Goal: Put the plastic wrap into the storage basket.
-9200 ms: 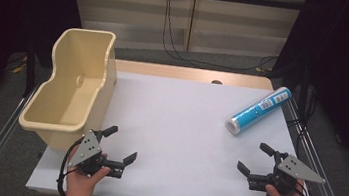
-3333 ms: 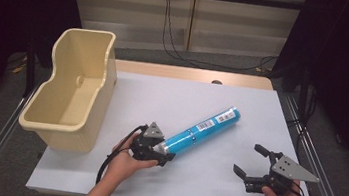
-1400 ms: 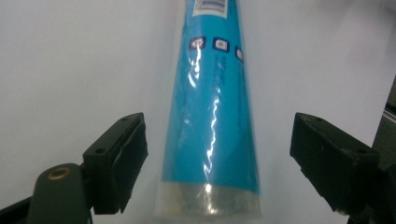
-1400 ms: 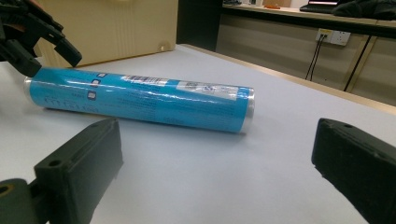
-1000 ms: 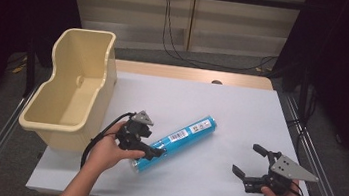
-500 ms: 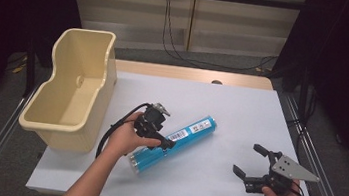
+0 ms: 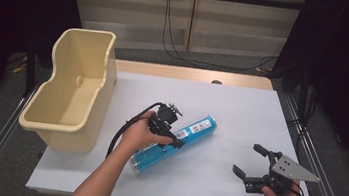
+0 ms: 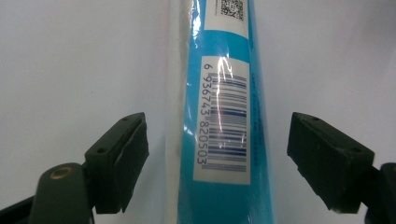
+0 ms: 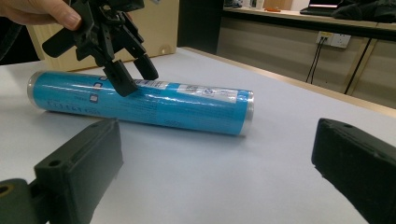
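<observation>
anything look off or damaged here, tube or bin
Nothing stands out. The blue tube lies flat and diagonal on the white table, with no dents or spill visible. The beige bin stands upright at the table's left edge. The left gripper straddles the tube, its pads clear of it.

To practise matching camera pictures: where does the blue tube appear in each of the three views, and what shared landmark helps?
High view: blue tube lies slantwise at table centre.
Left gripper view: it runs up the middle, between the jaws.
Right gripper view: it lies across the left and middle.
Shared landmark: the left gripper, poised over the tube in the high and right gripper views.
</observation>
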{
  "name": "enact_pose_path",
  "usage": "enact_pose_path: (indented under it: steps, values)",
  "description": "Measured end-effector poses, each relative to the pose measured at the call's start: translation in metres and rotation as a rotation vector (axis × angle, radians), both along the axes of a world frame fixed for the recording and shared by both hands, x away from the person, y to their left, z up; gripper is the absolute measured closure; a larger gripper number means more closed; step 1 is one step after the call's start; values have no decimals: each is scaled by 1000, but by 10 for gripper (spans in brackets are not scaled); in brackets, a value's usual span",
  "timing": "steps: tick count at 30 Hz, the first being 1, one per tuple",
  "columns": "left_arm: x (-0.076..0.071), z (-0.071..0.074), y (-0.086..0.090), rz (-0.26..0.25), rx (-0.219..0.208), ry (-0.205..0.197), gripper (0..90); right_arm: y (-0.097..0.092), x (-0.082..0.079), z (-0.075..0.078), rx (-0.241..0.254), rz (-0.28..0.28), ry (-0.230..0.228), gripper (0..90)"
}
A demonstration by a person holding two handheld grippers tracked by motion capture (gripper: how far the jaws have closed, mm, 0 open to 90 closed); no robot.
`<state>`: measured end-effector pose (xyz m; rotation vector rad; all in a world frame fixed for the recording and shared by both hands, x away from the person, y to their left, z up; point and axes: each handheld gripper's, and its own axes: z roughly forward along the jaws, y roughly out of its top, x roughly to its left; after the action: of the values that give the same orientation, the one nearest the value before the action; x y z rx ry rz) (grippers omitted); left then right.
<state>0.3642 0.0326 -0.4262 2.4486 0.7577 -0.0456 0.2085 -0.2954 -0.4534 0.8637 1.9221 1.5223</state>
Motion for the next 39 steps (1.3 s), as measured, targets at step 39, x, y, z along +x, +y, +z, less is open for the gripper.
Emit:
enact_pose_path:
  steps: [39]
  values:
    - [5, -22, -37, 27, 163, 57, 320, -2, 0, 0, -2, 4, 0, 15]
